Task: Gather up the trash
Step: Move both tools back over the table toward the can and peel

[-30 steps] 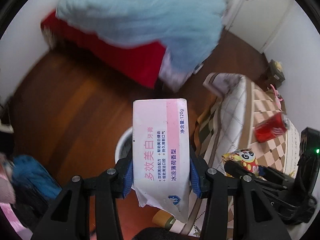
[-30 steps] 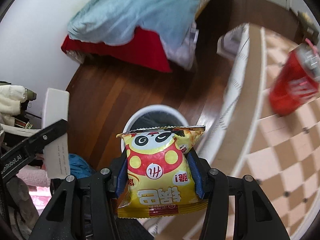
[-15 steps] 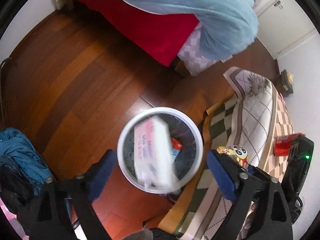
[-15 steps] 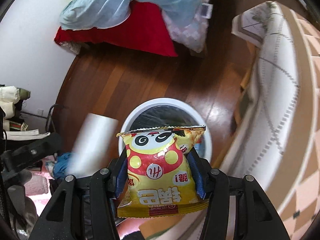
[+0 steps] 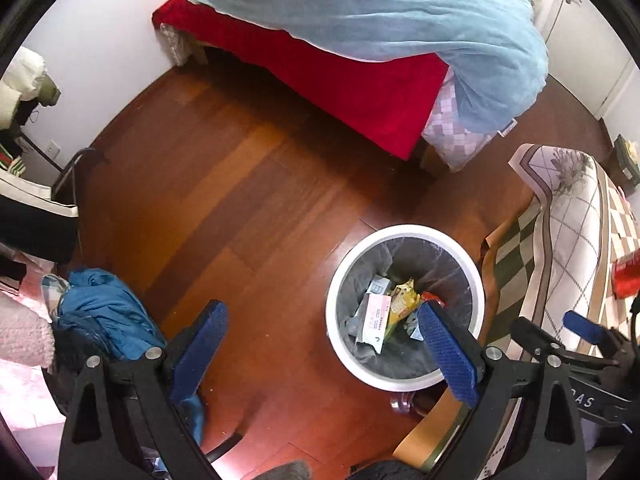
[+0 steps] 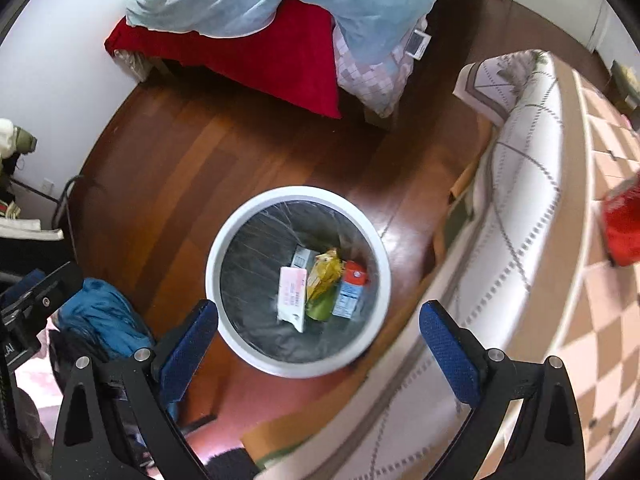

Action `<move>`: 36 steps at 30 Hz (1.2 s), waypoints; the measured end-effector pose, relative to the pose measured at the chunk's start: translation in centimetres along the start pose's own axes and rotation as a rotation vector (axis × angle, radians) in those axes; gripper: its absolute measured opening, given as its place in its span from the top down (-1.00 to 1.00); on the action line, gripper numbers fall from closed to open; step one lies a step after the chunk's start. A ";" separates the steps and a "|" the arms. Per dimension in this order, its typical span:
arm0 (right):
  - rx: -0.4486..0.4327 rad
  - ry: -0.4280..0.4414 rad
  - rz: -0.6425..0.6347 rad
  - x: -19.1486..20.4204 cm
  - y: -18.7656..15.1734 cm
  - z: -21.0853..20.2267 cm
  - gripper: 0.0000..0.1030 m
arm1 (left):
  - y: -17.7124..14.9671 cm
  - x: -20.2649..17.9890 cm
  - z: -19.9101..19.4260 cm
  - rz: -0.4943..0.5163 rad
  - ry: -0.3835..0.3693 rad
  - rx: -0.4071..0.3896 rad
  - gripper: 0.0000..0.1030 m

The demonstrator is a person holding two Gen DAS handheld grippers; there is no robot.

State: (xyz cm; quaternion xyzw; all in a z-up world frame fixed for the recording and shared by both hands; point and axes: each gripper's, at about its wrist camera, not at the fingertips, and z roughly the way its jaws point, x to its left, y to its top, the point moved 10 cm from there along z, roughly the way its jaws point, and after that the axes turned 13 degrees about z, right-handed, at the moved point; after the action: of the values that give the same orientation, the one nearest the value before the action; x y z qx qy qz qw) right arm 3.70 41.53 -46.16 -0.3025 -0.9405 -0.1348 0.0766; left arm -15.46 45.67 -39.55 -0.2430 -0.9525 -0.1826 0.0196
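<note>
Wooden floor [image 5: 224, 208]: bare boards fill the centre of both views, open between the bed at the top and the bin lower down.
Bed [image 6: 256, 52]: red cover and pale blue quilt across the upper frame, its near edge well apart from the bin.
Tabletop [image 6: 600, 320]: checked cloth along the right edge; its hanging side drops just beside the bin.
Bin [image 6: 214, 264]: white rim, dark liner, upright on the floor, centre of the right view.
Bin contents: pink-and-white toothpaste box [image 6: 291, 296], yellow snack packet [image 6: 326, 276] and red-capped carton [image 6: 351, 292], side by side at the bottom.
Left tongs [image 5: 324, 354]: released, spread wide, empty.
Right tongs [image 6: 318, 354]: released, spread wide, empty, directly over the bin.
Red can [image 6: 624, 224]: on the tabletop, blurred, cut off by the right edge.
Blue clothing [image 5: 100, 308]: heaped lower left, partly hidden behind a tong arm.
</note>
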 end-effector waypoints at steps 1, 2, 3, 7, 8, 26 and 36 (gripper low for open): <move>-0.005 -0.011 -0.008 -0.2 -0.4 -0.5 -0.98 | -0.3 0.0 -0.4 0.010 0.008 -0.005 -0.89; -0.011 -0.017 -0.016 -0.3 -0.7 -0.9 -0.98 | -0.6 -0.1 -0.8 0.022 0.016 -0.010 -0.89; -0.015 -0.019 -0.018 -0.4 -1.1 -1.4 -0.98 | -0.7 -0.3 -1.0 0.028 0.023 -0.015 -0.89; -0.041 -0.027 -0.027 -1.0 -2.3 -3.2 -0.98 | -1.4 -0.9 -2.4 0.047 0.030 -0.037 -0.89; -0.052 -0.030 -0.027 -1.3 -2.5 -3.8 -0.98 | -1.5 -1.1 -2.6 0.050 0.029 -0.041 -0.89; -0.229 0.037 -0.024 -2.7 -6.8 -15.0 -0.98 | -4.7 -2.6 -11.9 0.096 0.064 -0.176 -0.89; -0.323 0.150 0.026 -4.7 -9.8 -22.9 -0.98 | -6.5 -5.4 -18.3 0.113 0.047 -0.266 -0.89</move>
State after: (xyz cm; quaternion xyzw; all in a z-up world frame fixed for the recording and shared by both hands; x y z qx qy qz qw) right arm 3.11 24.43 -27.45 -0.3121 -0.8942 -0.3055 0.0985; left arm -14.66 31.39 -25.34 -0.2923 -0.9040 -0.3114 0.0196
